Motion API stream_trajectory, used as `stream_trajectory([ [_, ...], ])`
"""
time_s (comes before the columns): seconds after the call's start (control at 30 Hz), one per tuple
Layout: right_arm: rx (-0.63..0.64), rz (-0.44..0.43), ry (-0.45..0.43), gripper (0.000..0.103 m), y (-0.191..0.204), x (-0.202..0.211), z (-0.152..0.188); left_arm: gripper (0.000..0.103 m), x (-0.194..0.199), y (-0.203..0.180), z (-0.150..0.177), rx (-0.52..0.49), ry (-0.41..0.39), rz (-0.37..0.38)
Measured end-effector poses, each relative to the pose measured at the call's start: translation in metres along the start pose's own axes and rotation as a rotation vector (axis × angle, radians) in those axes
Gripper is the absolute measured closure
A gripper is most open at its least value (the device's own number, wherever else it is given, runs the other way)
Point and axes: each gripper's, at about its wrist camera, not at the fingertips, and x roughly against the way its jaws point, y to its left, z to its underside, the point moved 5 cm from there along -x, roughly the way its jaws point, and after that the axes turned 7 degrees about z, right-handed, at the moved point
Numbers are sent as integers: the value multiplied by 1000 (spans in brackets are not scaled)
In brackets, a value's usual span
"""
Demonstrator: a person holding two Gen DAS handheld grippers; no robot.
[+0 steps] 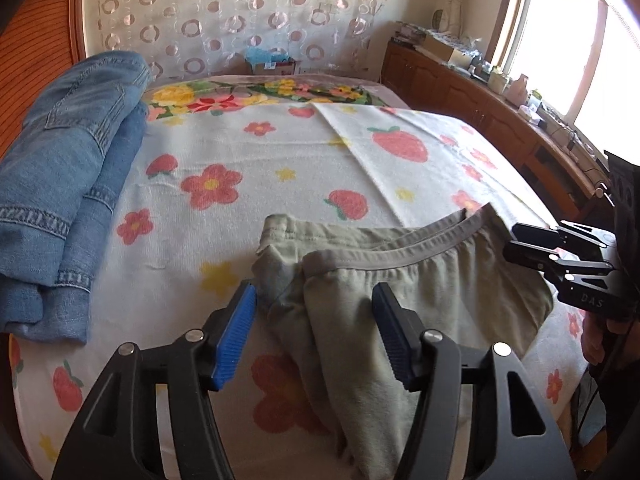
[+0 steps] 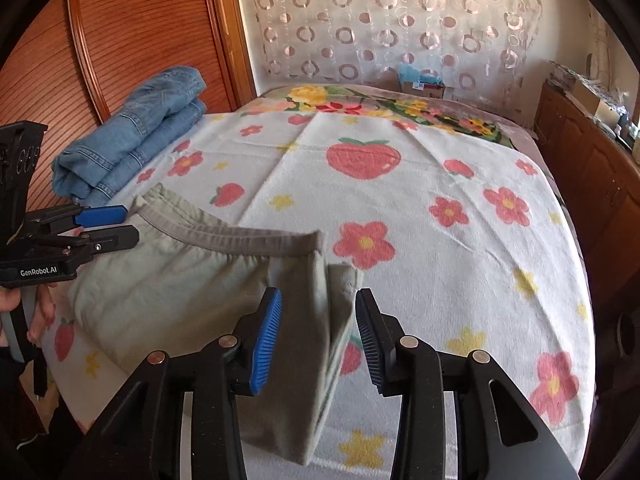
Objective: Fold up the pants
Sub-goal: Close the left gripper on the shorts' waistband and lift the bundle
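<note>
Grey-green pants (image 1: 420,284) lie folded on the flowered bed cover, waistband (image 1: 400,250) away from me; they also show in the right wrist view (image 2: 180,280). My left gripper (image 1: 314,334) is open, its blue pads on either side of the pants' left edge, just above the cloth. My right gripper (image 2: 318,338) is open, its pads on either side of the folded right edge of the pants. The right gripper also shows in the left wrist view (image 1: 514,242), and the left gripper in the right wrist view (image 2: 130,224).
Folded blue jeans (image 1: 68,200) lie stacked at the bed's left side by a wooden panel (image 2: 132,32). A wooden cabinet (image 1: 492,108) with clutter runs along the right under a window. A curtain with rings hangs behind the bed (image 2: 440,208).
</note>
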Motion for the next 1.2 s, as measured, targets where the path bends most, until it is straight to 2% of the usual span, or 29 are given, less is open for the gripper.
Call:
stream_trajectory([
  [0.17, -16, -2, 39, 63, -4, -9, 5, 41, -11, 5, 8, 22, 34, -4],
  [0.4, -13, 8, 31, 62, -2, -8, 4, 34, -14, -6, 11, -44, 3, -61],
  [0.7, 1, 27, 45, 59, 4, -12, 2, 29, -17, -4, 8, -39, 6, -53],
  [0.9, -4, -25, 67, 60, 8, -14, -5, 29, -16, -2, 7, -35, 3, -33],
  [1.07, -17, -49, 65, 69, 9, -14, -5, 52, -12, 4, 5, 11, -9, 12],
  [1.1, -21, -53, 66, 73, 9, -14, -5, 54, -11, 5, 5, 20, -8, 28],
  [1.13, -24, -57, 67, 83, 9, -15, -5, 57, -11, 5, 5, 27, -6, 41],
  [1.2, -22, -75, 66, 88, 10, -16, -4, 66, -12, 4, 5, 18, -3, 51],
])
